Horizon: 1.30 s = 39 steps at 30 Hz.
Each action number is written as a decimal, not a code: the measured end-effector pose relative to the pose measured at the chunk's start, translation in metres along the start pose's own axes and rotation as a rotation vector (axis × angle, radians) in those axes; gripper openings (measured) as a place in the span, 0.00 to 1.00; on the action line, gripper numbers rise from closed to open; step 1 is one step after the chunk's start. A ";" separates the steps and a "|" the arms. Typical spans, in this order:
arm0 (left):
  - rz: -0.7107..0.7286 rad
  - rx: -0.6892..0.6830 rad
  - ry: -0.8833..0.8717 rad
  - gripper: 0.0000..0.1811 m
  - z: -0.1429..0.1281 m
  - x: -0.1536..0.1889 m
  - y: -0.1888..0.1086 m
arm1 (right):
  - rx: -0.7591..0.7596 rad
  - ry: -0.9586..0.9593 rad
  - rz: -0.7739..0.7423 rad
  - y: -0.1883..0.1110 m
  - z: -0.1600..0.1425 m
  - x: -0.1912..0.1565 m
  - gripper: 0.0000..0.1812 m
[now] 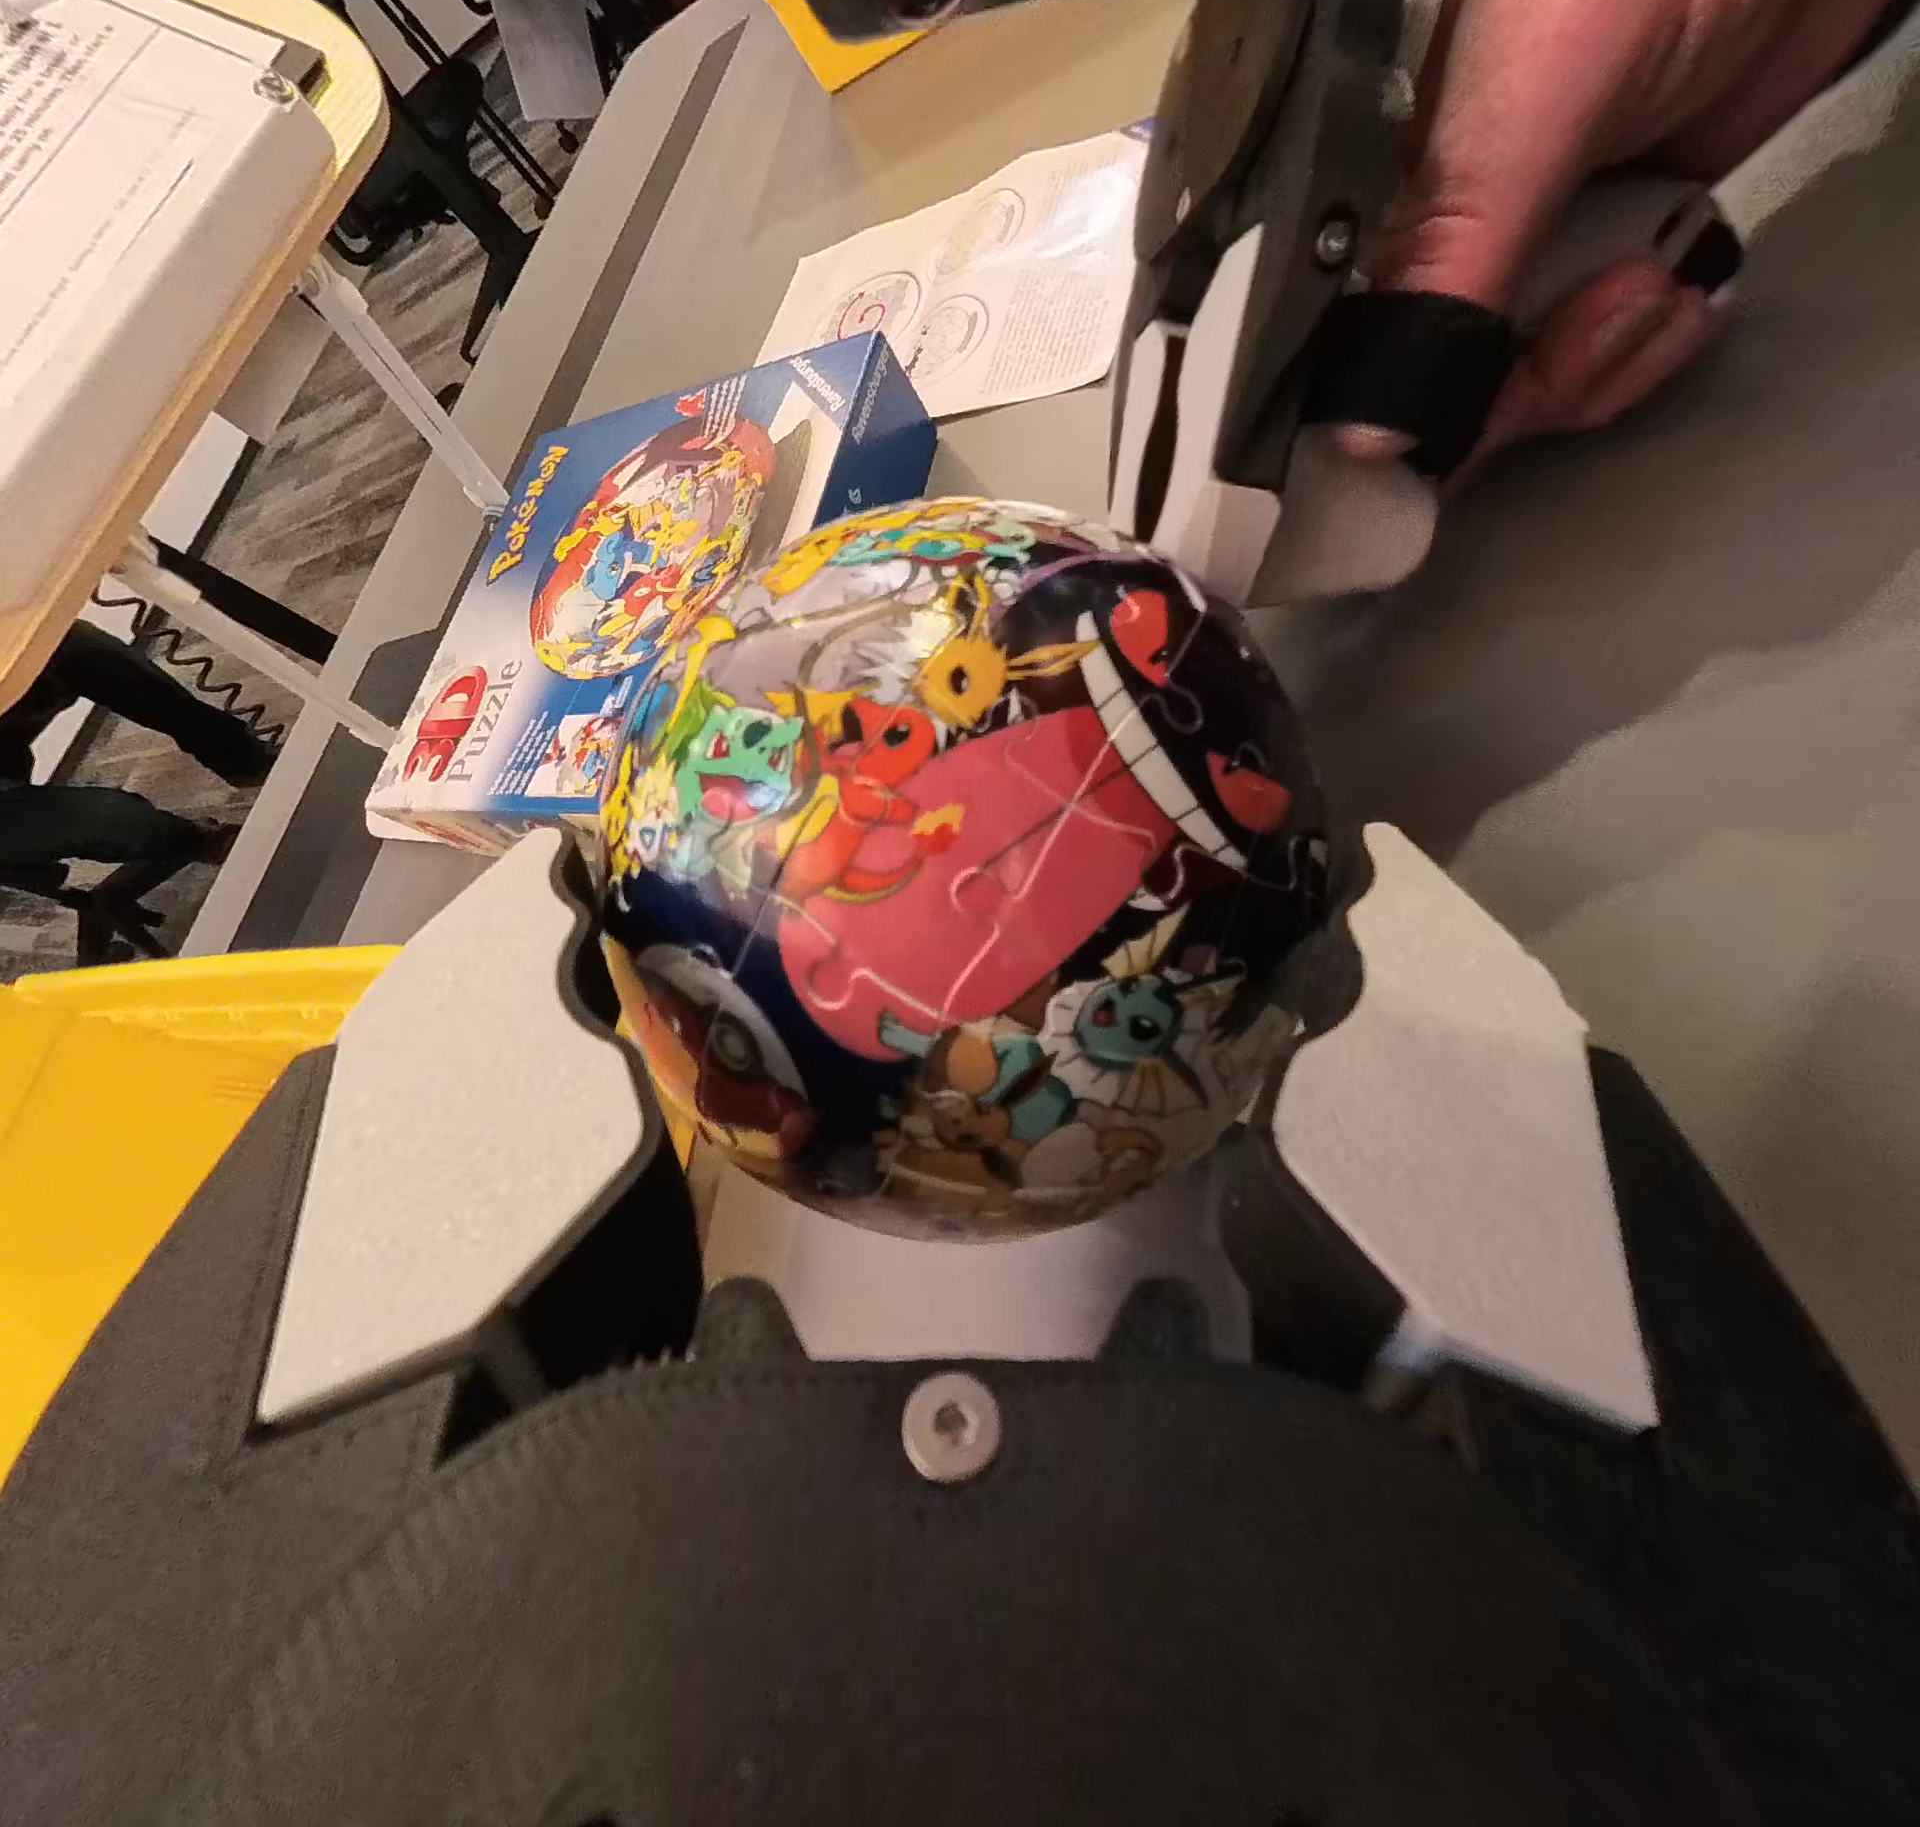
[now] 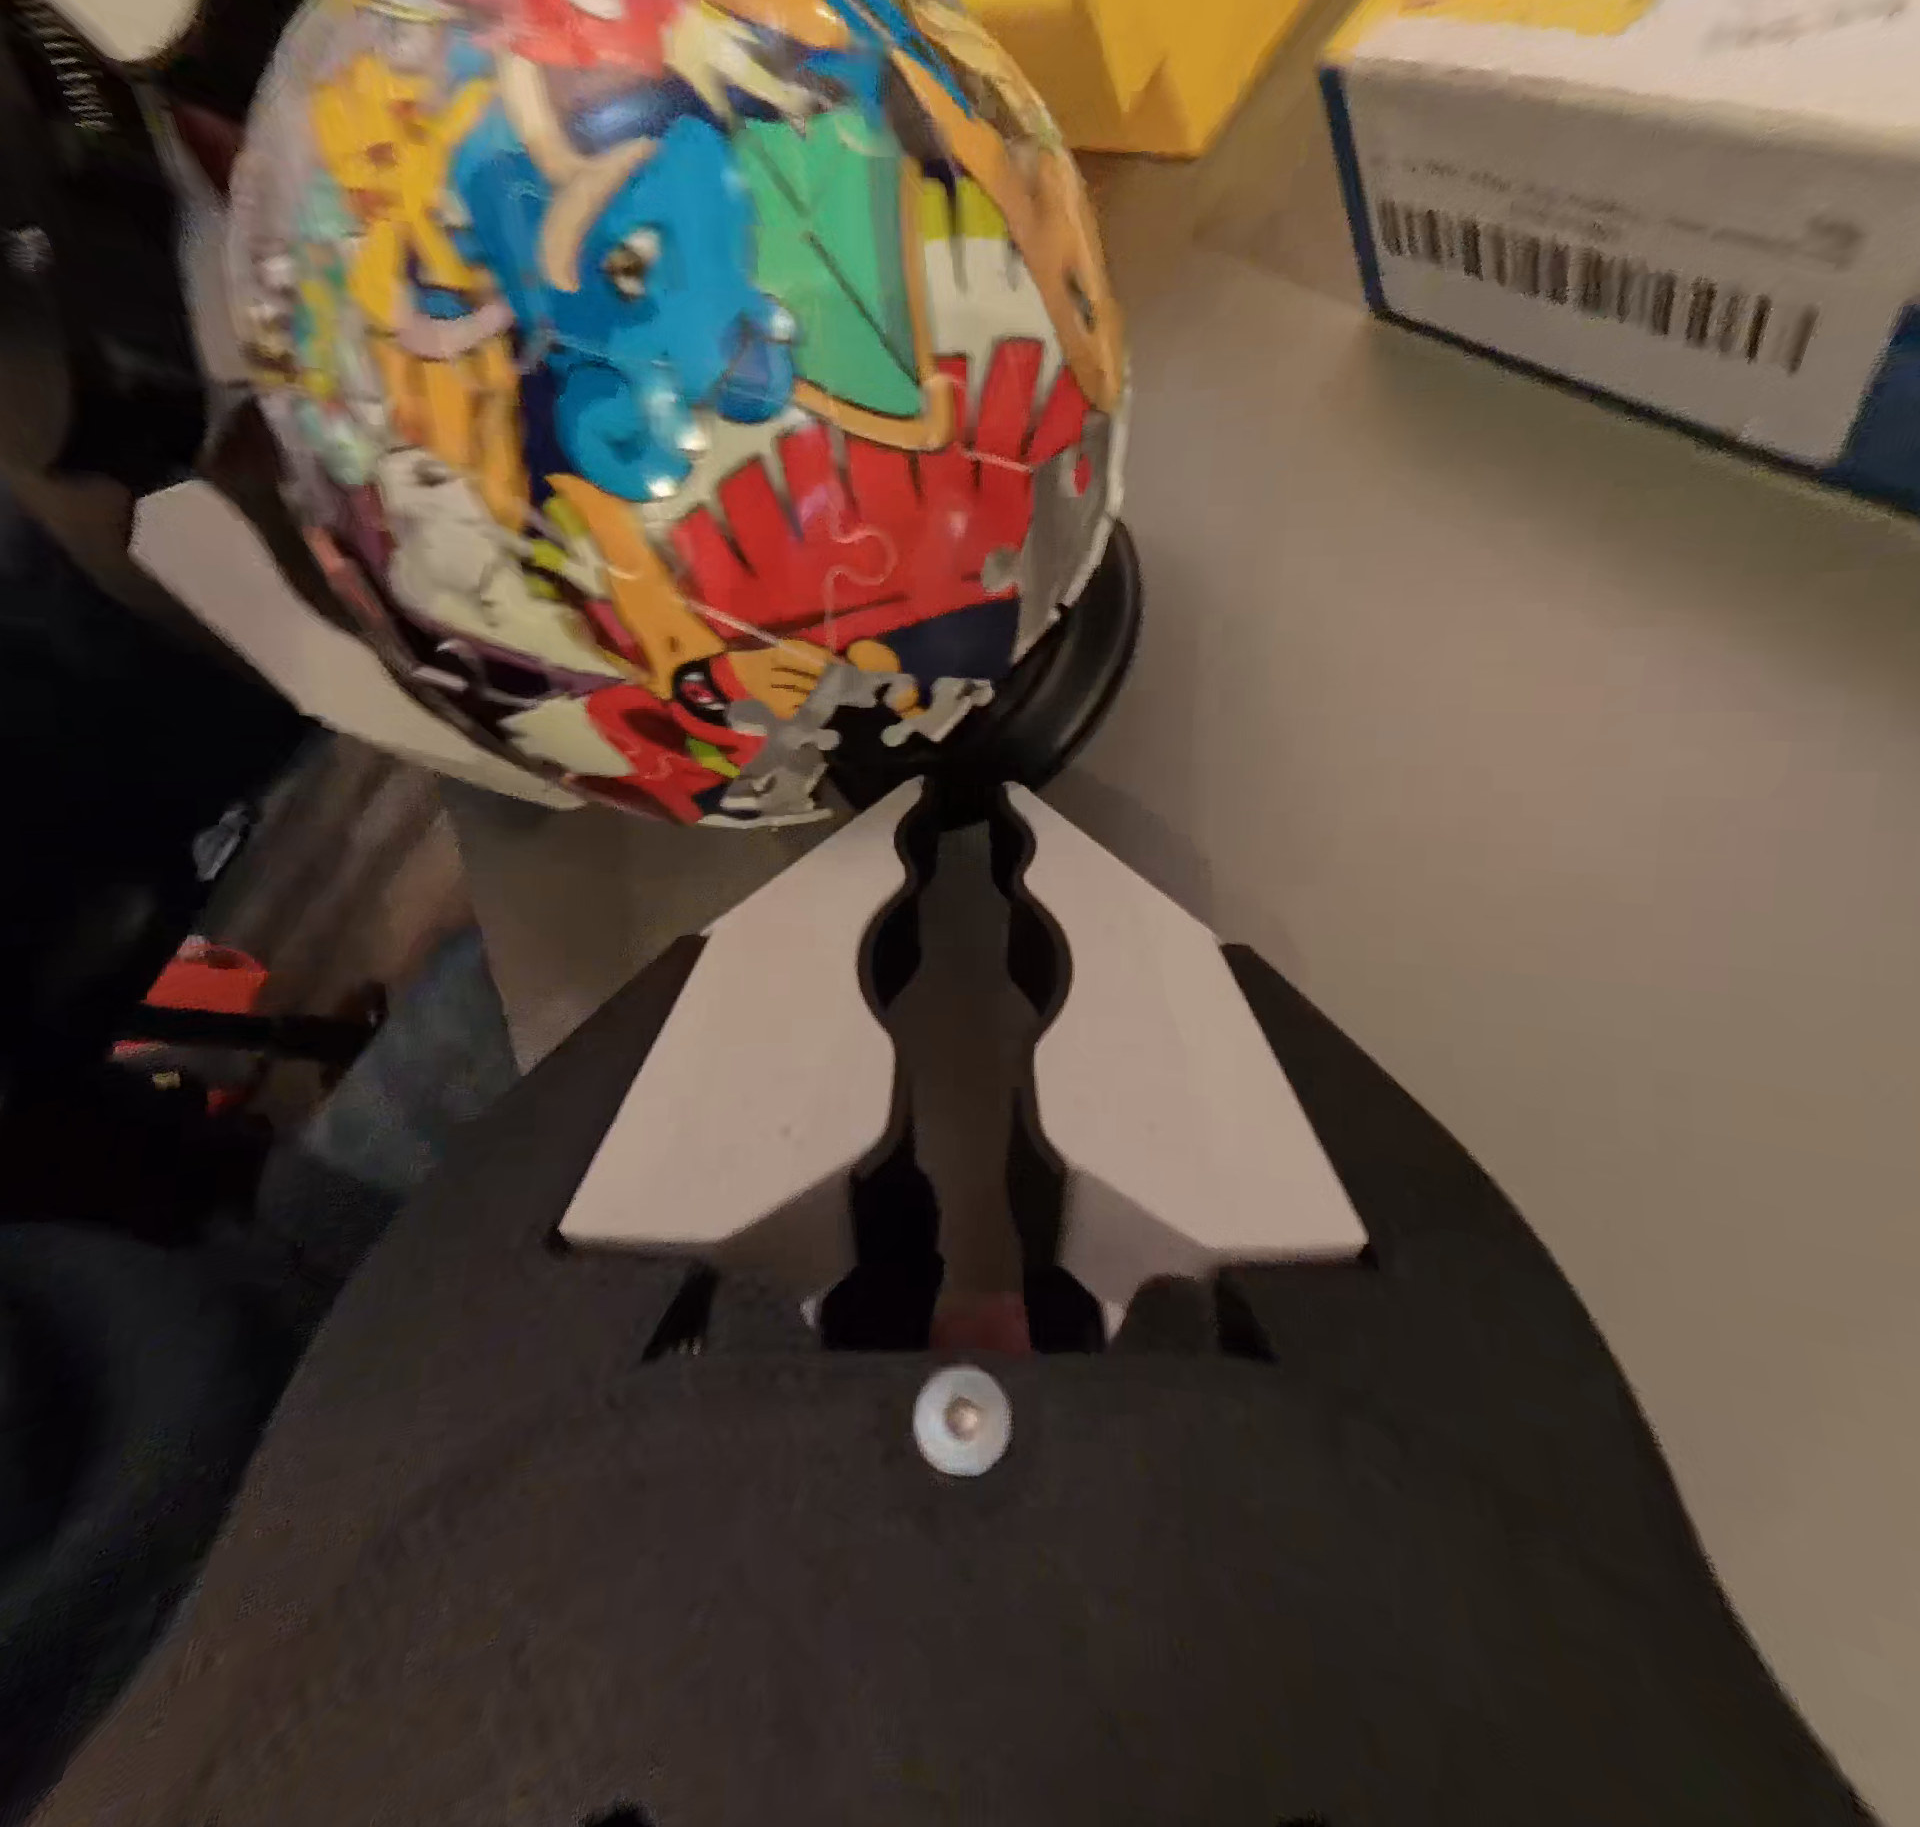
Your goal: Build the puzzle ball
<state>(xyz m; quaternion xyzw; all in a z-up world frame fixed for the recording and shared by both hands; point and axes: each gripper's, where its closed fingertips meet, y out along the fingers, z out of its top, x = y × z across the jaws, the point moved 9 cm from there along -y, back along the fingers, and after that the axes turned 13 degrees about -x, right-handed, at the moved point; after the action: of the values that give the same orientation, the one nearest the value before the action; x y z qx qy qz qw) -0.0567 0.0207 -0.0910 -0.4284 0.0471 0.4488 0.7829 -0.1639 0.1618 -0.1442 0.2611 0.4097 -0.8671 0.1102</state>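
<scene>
The puzzle ball [image 1: 966,863] is a glossy sphere covered in bright cartoon creatures. My left gripper [image 1: 956,884] is shut on it, one white finger on each side, and holds it above the grey table. In the right wrist view the ball [image 2: 644,343] fills the upper left, with a black ring [image 2: 1086,655] against its lower right side. My right gripper [image 2: 964,795] is nearly closed and pinches the edge of that ring. In the left wrist view it [image 1: 1247,530] sits just behind the ball, held by a person's hand [image 1: 1579,167]. The ring is hidden there.
The blue puzzle box [image 1: 665,614] lies on the grey table [image 1: 1662,738] behind the ball; its white side [image 2: 1610,250] shows at the upper right. An instruction sheet [image 1: 987,271] lies beyond. A yellow bin [image 1: 156,1102] stands at the left. A wooden-edged table [image 1: 156,219] is farther left.
</scene>
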 end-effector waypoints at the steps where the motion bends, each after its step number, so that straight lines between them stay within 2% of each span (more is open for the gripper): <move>1: -0.006 0.004 0.003 0.71 -0.001 0.000 -0.001 | 0.010 -0.047 0.020 -0.002 0.002 -0.001 0.05; 6: -0.006 0.007 -0.003 0.71 -0.002 0.000 -0.002 | -0.023 -0.294 0.014 -0.011 0.010 0.000 0.08; 12: -0.004 -0.001 0.009 0.71 -0.003 -0.002 -0.004 | -0.018 -0.364 0.035 -0.029 0.016 0.019 0.07; 18: 0.003 -0.021 0.057 0.71 0.000 -0.002 -0.004 | -0.056 -0.473 -0.019 -0.034 0.013 0.027 0.03; 22: 0.000 -0.027 0.053 0.71 0.000 -0.003 -0.005 | -0.079 -0.506 0.029 -0.034 0.014 0.026 0.05; 25: -0.002 -0.034 0.038 0.71 -0.001 -0.005 -0.005 | -0.090 -0.674 0.015 -0.034 0.015 0.021 0.10; 31: -0.016 -0.023 0.010 0.71 -0.005 -0.006 -0.006 | -0.129 -0.881 0.113 -0.027 0.010 0.016 0.38; 39: -0.050 0.006 -0.097 0.71 -0.012 -0.012 -0.007 | -0.133 -1.018 0.193 -0.017 0.020 0.012 0.41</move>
<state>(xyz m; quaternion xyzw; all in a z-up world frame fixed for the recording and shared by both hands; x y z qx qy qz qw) -0.0549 0.0029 -0.0882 -0.4046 -0.0003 0.4494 0.7965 -0.1880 0.1573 -0.1289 -0.1645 0.3324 -0.8423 0.3911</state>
